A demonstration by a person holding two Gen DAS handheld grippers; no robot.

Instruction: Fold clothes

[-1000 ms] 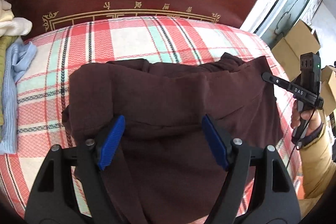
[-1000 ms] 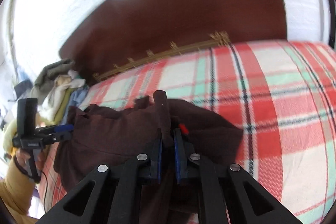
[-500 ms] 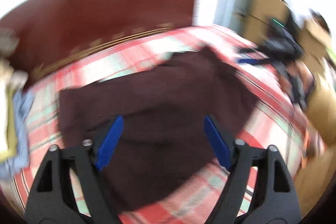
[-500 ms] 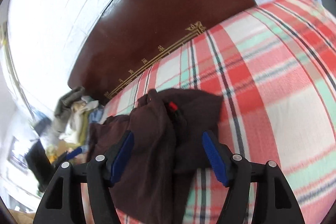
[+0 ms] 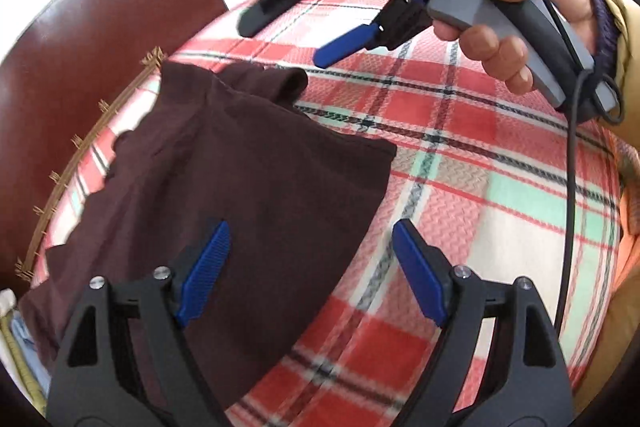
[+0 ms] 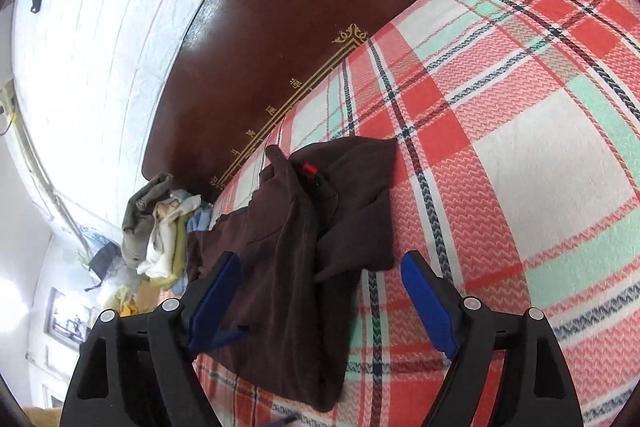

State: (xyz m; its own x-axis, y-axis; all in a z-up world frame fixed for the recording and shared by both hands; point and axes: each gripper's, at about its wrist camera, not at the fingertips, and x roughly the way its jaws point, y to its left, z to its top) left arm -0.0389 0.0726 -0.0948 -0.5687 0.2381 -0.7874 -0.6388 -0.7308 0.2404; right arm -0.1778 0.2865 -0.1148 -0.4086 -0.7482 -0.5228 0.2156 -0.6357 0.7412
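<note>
Both grippers stand open and hold nothing. On the left, the left gripper [image 5: 308,267] hangs over the near edge of the dark brown garment [image 5: 240,187], which lies half folded on the plaid blanket [image 5: 500,227]. The right gripper [image 6: 320,291] has just been opening; the cloth lies below its jaws, not pinched. The fold seems just laid down, so the next move calls for a new grip on one edge. No container shows; only a pile of clothes [image 6: 160,227] lies beside the headboard [image 6: 280,47].

One brown garment [image 5: 248,187], two claws [image 5: 308,267] [image 6: 320,299], one clothes pile [image 6: 160,227], one plaid blanket [image 5: 480,187]
</note>
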